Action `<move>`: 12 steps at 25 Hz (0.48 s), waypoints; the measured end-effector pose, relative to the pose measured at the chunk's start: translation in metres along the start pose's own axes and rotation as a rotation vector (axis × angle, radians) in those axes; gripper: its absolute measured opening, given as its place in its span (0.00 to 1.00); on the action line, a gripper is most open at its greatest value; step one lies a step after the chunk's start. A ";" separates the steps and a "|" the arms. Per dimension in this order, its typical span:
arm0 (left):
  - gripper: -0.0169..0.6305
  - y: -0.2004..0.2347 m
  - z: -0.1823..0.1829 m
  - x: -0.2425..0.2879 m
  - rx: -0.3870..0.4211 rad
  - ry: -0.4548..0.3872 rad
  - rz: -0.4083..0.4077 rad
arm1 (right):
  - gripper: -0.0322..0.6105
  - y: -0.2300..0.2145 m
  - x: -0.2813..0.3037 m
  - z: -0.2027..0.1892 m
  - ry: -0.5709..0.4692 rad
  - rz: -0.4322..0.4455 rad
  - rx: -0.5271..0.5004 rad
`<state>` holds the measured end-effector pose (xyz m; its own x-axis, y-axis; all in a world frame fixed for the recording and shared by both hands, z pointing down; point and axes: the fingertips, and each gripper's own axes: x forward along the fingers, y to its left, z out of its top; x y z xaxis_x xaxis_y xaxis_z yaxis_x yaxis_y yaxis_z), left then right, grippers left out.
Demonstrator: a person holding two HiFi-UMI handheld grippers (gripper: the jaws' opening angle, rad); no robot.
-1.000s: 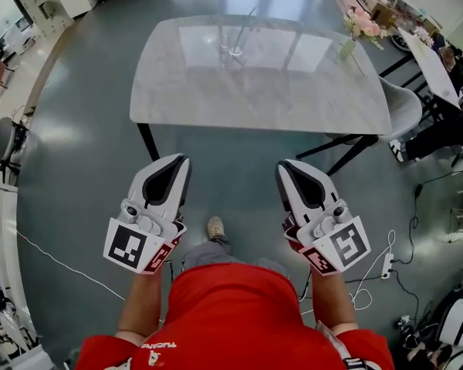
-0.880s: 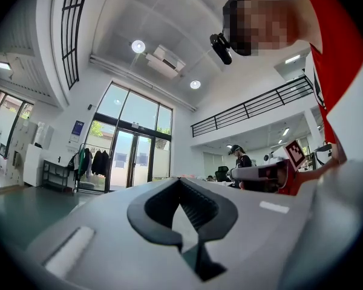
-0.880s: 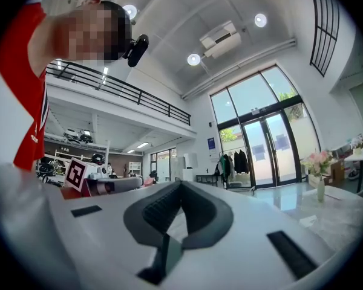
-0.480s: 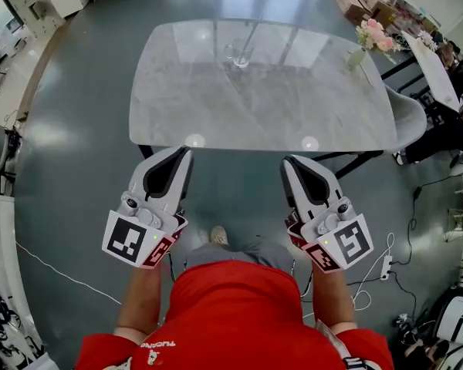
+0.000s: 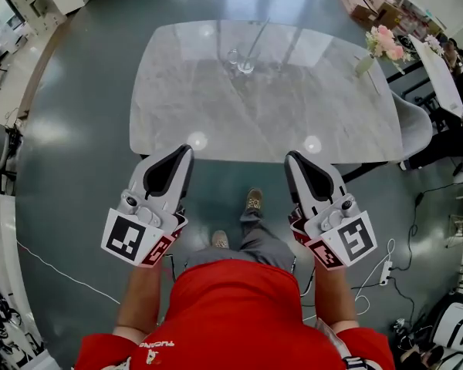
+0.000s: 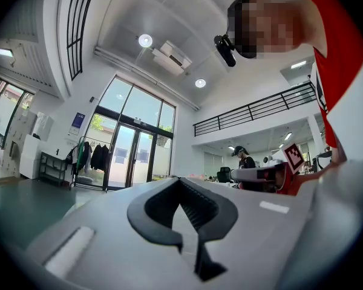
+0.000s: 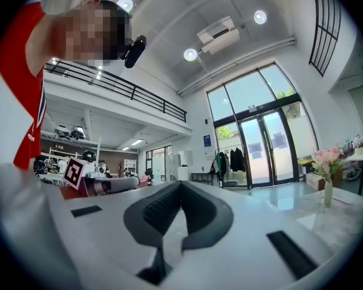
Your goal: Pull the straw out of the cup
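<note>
Person in a red shirt holds the left gripper and right gripper level and side by side, both jaws pressed together and empty, probably carried ready for the reach. Beyond them lies the marble table. The glass cup with its leaning straw stands near the far edge, well apart from both claws.

A pale, marble-patterned desk with rounded corners fills our view from above, set on a grey-green floor. Near the middle of its far edge stands a clear cup, its thin straw leaning toward that edge; we cannot tell whether a second glass sits just beside it. At the far right corner a small vase holds pink flowers. Two bright light reflections lie along the near edge.
</note>
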<state>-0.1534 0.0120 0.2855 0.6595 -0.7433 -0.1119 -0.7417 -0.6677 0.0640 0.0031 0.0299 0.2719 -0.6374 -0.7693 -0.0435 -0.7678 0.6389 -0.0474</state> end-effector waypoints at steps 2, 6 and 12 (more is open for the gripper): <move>0.03 0.008 -0.001 0.006 0.000 0.000 0.014 | 0.05 -0.008 0.010 0.000 -0.004 0.013 -0.001; 0.03 0.023 -0.003 0.024 -0.007 -0.004 0.048 | 0.05 -0.029 0.031 0.001 -0.005 0.043 -0.005; 0.03 0.043 -0.007 0.063 -0.002 -0.005 0.074 | 0.05 -0.069 0.060 0.003 -0.011 0.068 -0.009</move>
<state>-0.1427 -0.0640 0.2884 0.6025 -0.7903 -0.1116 -0.7880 -0.6112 0.0743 0.0178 -0.0605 0.2691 -0.6874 -0.7241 -0.0572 -0.7234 0.6895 -0.0346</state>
